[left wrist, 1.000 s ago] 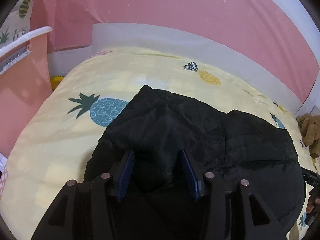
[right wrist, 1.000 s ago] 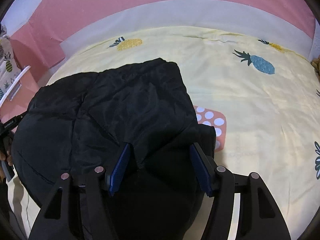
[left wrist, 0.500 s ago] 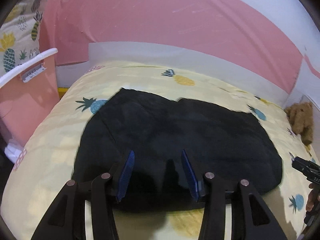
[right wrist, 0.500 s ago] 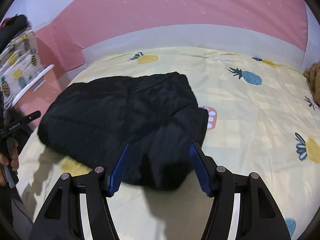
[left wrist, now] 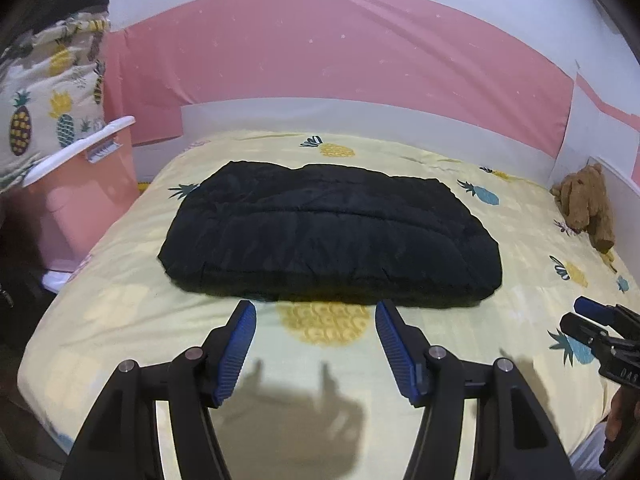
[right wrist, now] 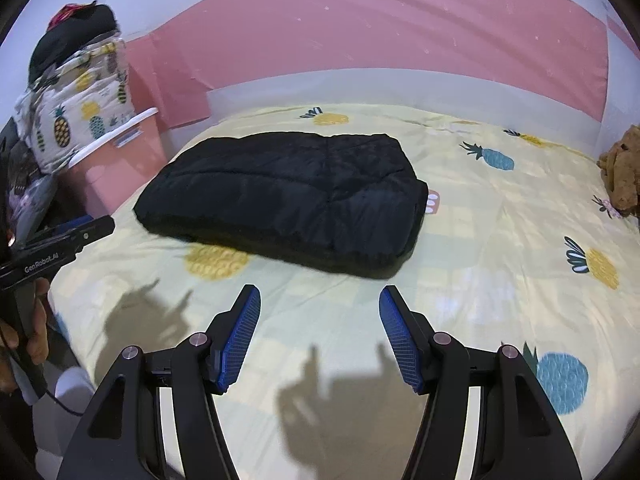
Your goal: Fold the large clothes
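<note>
The left tongs point(left wrist: 316, 312) hang wide open and empty above the near edge of the yellow pineapple-print bed sheet point(left wrist: 120, 312), clear of the cloth. Just beyond them the black quilted padded garment point(left wrist: 328, 236) lies on the bed as a compact, flat rectangle; the fold looks finished, with little left. The right tongs point(right wrist: 320, 298) are likewise spread wide, holding nothing.
</note>
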Motion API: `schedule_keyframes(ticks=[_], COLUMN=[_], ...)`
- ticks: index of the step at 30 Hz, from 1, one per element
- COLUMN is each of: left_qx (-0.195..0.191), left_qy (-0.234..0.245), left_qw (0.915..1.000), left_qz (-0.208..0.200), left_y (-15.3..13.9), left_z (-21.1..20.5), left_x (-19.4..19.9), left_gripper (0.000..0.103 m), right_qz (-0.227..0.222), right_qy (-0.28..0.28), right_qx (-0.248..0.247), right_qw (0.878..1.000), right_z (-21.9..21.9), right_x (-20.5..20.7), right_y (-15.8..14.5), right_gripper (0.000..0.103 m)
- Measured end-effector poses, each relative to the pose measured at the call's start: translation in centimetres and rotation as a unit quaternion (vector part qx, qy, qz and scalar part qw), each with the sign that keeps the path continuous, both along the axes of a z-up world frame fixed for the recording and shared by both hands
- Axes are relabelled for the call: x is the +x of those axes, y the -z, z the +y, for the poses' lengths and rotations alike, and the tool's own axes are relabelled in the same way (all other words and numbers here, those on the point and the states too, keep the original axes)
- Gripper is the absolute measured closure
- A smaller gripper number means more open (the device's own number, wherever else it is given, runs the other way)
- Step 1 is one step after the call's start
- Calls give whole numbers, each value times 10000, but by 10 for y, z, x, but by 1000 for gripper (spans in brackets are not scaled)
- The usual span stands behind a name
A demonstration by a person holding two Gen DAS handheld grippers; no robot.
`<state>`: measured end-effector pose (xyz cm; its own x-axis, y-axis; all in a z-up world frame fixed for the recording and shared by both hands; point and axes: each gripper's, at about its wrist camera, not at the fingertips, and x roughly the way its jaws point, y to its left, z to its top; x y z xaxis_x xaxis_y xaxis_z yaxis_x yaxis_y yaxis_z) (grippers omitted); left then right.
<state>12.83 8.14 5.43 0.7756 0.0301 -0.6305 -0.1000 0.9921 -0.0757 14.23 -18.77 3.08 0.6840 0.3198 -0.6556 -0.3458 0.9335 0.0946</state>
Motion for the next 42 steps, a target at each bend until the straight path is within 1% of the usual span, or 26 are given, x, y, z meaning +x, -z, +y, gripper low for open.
schedule_keyframes(ticks=[3, 7, 10, 13, 16, 19, 21, 31, 42], left_qx=[-7, 17, 85, -3, -43, -4, 38, 7, -3], left_qy=[-36, -77, -106, -67, -91, -147, -199, -276, -343], left_qw=[10000, 10000, 9999, 10000, 9999, 9998, 9997, 9993, 9991], left_qz=[1, -1, -19, 56, 74, 101, 132, 270, 248], left_y=[0, 1, 2, 4, 6, 9, 11, 22, 22], left_z=[-7, -17, -23, -25, -24, -23, -22, -17, -15], left_x=[-19, -41, -53, -59, -62, -62, -60, -54, -55], left_gripper=[39, 33, 32, 31, 31, 31, 31, 31, 31], right_qz=[-59, -63, -61, -65, -84, -107, -75, 7, 6], right_qy=[1, 2, -15, -2, -20, -47, -51, -99, -132], right_qx=[-55, -47, -97, -198, -248, -310, -331, -383, -396], right_qw=[10000, 10000, 9999, 9998, 9997, 9995, 9994, 9992, 9991], right_z=[1, 2, 3, 5, 7, 9, 11, 15, 17], right_x=[-19, -39, -50, -55, -57, -56, -55, -54, -55], right_y=[1, 5, 8, 10, 11, 13, 15, 19, 19], right_gripper=[40, 40, 39, 39, 39, 39, 39, 39, 39])
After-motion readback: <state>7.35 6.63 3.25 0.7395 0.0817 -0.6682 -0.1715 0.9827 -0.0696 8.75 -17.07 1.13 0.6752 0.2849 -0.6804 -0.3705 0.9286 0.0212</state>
